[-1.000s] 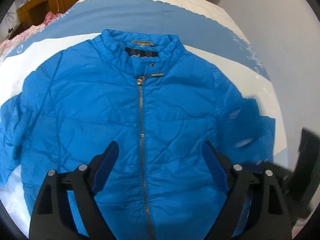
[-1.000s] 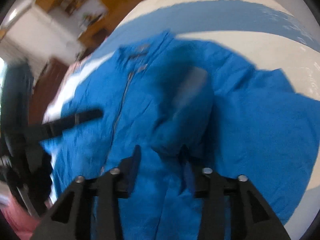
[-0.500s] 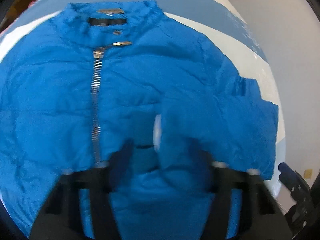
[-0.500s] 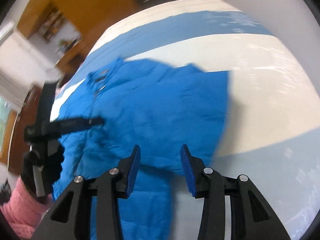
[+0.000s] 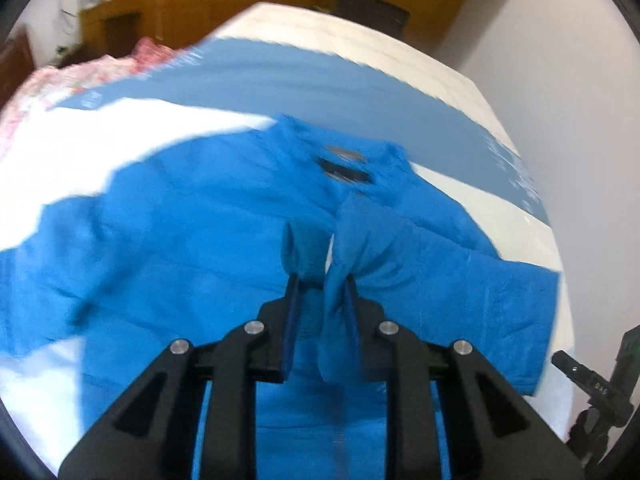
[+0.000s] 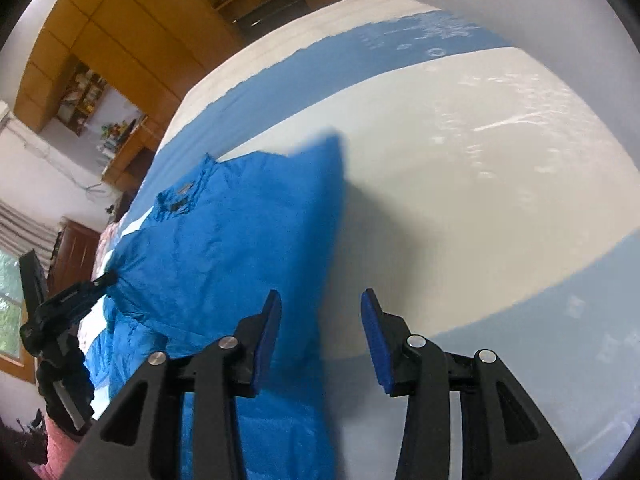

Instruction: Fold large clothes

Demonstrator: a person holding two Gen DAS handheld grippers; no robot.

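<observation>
Left wrist view
- Jacket (image 5: 168,248): a bright blue padded jacket lies spread on the bed, collar at the far end with a dark label inside it; the picture is smeared by motion.
- Left gripper (image 5: 320,276): low in the middle of the view; its jaws are closing, and a bunched fold of the jacket's blue cloth stands up between the fingers (image 5: 291,320) and drapes over the right-hand one.
- Grip: the cloth is pinched and lifted clear of the rest of the jacket.
- Bed (image 5: 360,88): covered in white and blue bands; the jacket lies mostly on the white band, its collar reaching the blue one.
- Pink cloth (image 5: 80,76): a pink patterned heap at the far left edge of the bed, well apart from the jacket.
- Right edge: a black device shows at the lower right, beside the bed.

Right wrist view
- Right gripper (image 6: 320,336): fingers apart, nothing between them; the left-hand finger (image 6: 266,340) stands over the jacket's edge, the right-hand one over bare bed.
- Jacket (image 6: 224,248): lies left of centre, one straight edge running away from the gripper.
- Bed (image 6: 480,168): a white band, bare to the right of the jacket.
- Left gripper (image 6: 72,300): black, at the left edge, its tip at the jacket's far side.
- Background: wooden cupboards and shelves, a window at far left.
</observation>
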